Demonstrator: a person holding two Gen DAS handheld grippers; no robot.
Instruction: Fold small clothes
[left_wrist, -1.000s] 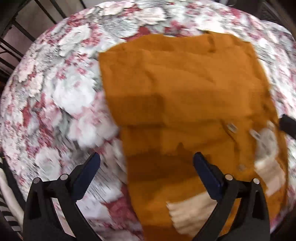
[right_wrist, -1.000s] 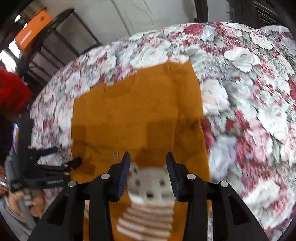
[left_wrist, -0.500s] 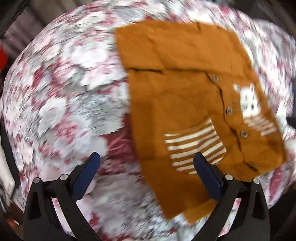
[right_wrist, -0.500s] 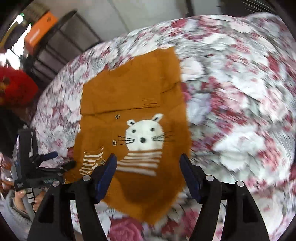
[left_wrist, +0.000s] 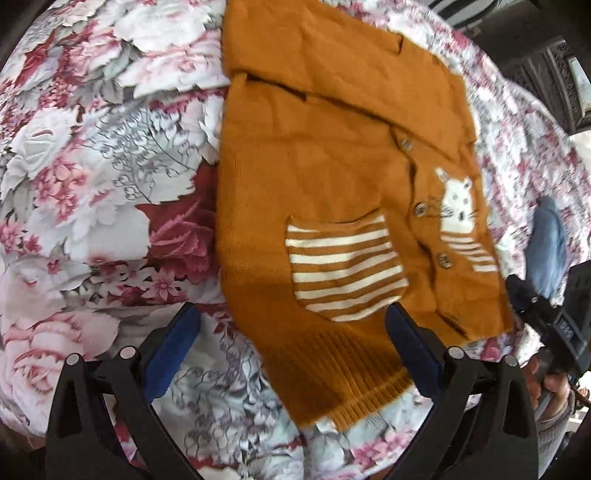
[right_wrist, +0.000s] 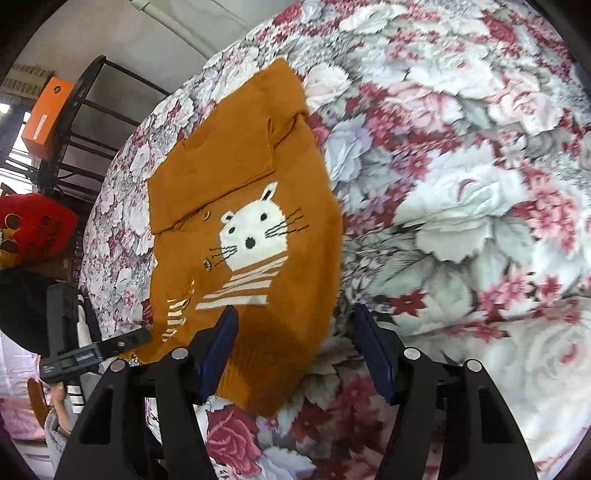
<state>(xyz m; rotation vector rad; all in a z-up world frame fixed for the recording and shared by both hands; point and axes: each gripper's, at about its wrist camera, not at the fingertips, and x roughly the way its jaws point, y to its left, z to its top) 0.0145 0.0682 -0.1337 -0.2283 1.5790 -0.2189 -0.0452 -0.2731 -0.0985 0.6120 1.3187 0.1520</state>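
A small orange knit cardigan (left_wrist: 325, 177) lies flat on the flowered cloth (left_wrist: 96, 155), its sleeves folded across the top. It has a white cat face (right_wrist: 255, 232), wooden buttons and a striped pocket (left_wrist: 343, 266). My left gripper (left_wrist: 291, 332) hovers open above the ribbed hem, which lies under the right finger. My right gripper (right_wrist: 295, 321) is above the cardigan's other bottom corner. Its jaws are closing, and the pads stand clear of the knit below them. Each gripper shows at the edge of the other view: right gripper (left_wrist: 543, 266), left gripper (right_wrist: 125, 341).
The flowered cloth (right_wrist: 461, 192) stretches wide to the right of the cardigan. A black metal rack (right_wrist: 85, 122) with an orange box (right_wrist: 46, 114) stands beyond the far edge, beside a red cushion (right_wrist: 33, 229). A person's hand (left_wrist: 554, 384) holds the right gripper.
Both grippers have pulled back from the cardigan toward its hem. The right jaws stand wider than a second ago. The cat face and striped pocket now show in full.
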